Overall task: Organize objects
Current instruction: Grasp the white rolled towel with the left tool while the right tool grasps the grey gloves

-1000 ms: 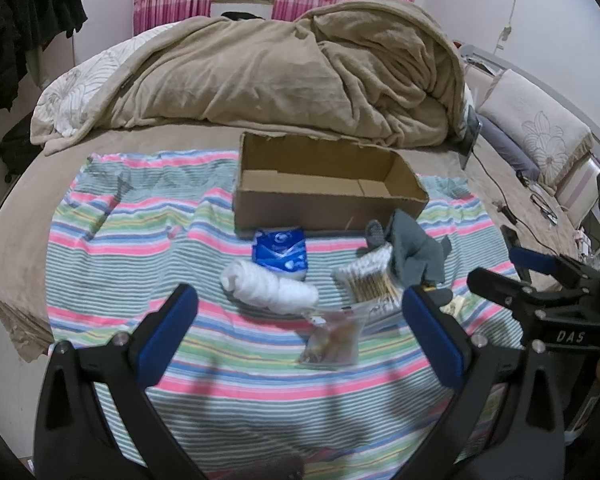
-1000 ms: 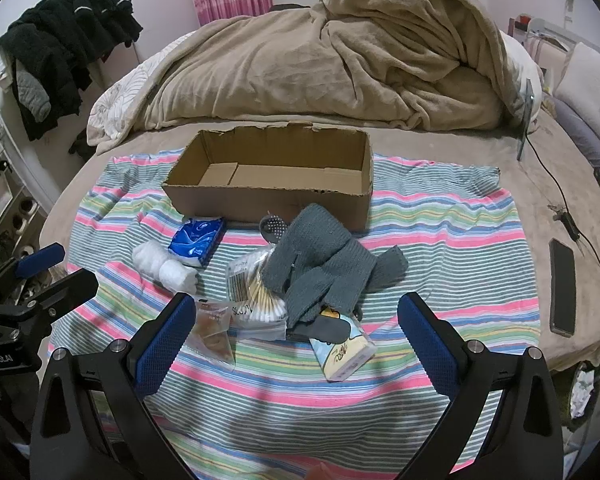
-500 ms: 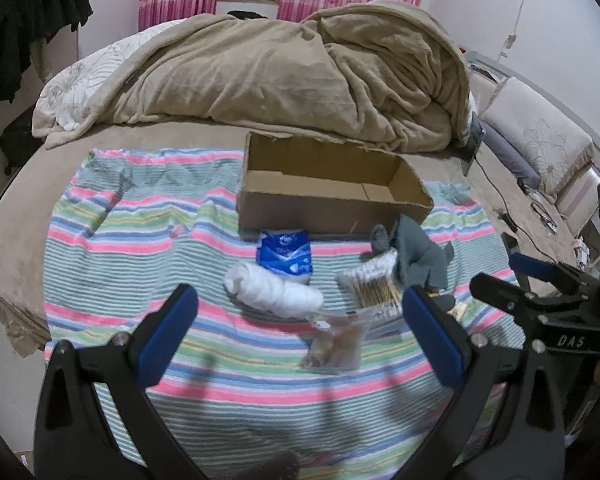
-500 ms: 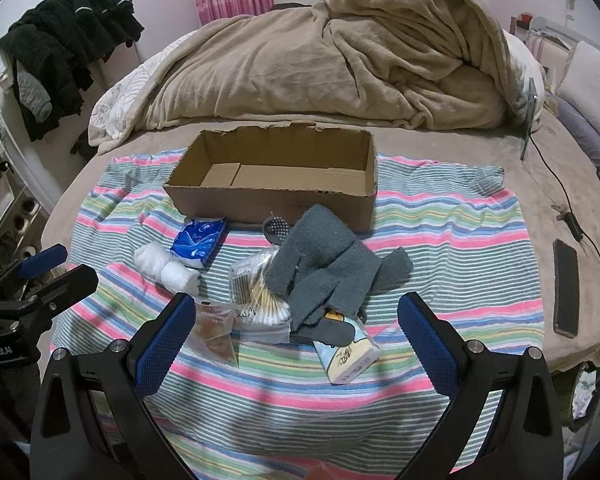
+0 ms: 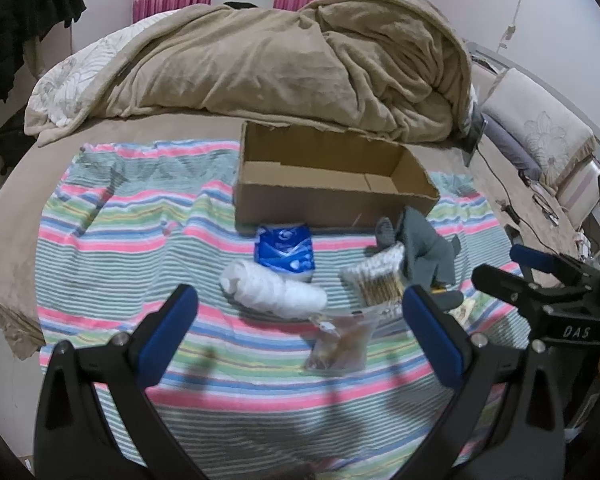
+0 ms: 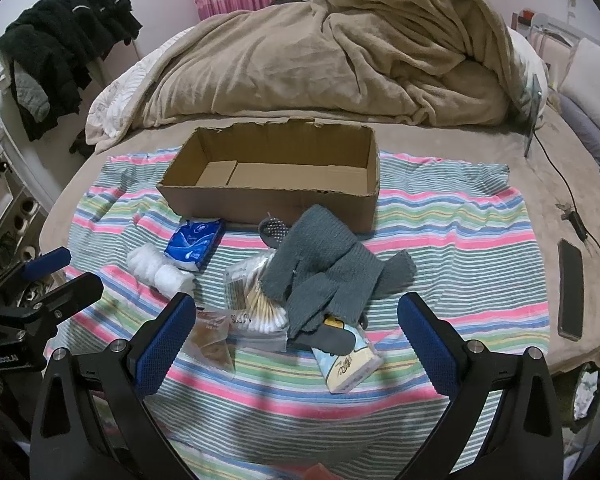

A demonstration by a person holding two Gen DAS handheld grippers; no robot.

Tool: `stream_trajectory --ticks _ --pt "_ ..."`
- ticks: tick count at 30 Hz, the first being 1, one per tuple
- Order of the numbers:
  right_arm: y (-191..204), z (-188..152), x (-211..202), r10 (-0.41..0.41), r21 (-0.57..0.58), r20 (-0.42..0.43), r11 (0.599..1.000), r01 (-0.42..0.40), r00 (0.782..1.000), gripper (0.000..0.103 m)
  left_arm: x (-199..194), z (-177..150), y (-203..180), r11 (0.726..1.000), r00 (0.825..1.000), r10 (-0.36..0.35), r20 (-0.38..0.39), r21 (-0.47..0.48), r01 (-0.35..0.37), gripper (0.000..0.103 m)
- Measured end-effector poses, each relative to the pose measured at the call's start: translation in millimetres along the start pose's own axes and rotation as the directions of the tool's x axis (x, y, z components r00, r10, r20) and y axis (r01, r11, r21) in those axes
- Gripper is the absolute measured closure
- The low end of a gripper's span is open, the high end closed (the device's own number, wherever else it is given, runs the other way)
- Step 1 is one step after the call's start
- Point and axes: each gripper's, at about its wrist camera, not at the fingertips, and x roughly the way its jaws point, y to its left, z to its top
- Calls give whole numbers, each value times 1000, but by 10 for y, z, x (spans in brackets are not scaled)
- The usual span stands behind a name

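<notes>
Both grippers hang spread wide and hold nothing — the left gripper (image 5: 300,312) over the near edge of the striped cloth (image 5: 120,240), the right gripper (image 6: 296,320) a little to its side, each facing the small heap of loose things. Behind the heap stands the cardboard box (image 6: 276,200), open at the top, with nothing visible inside (so, as I judge it, the sorting has not begun).

Between the left gripper's fingers lie the white cotton roll (image 5: 274,290) and, nearer, a clear bag with brown contents (image 5: 340,346). The blue tissue packet (image 5: 284,250) sits just in front of the box wall. Over on the right side, the grey gloves (image 6: 324,272) are draped over the bag of cotton swabs (image 6: 256,300) and over a dark item whose nature I cannot make out, and a pale tissue pack (image 6: 346,364) pokes out from under them.

For a clean first pick I would take what lies free — the cotton roll for the left, the gloves for the right. The roll is soft and will squash, so close across its middle. Pinch the gloves at their bunched centre and lift straight up, slowly; their knit may drag the swab bag along. Lift each item clear of the box's torn rim before letting go.
</notes>
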Motion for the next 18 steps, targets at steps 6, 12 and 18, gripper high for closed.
stream_trajectory --ticks 6,12,18 --pt "-59 39 96 -3 8 -12 1000 3 1000 0 129 25 47 1000 1000 11 -17 5 -11 1" --pt "-140 86 222 -12 11 -18 1000 12 1000 1 315 31 80 1000 999 21 -48 11 -20 1" --pt "-276 127 412 -24 31 -38 999 25 999 1 575 15 127 999 995 28 -91 18 -26 1"
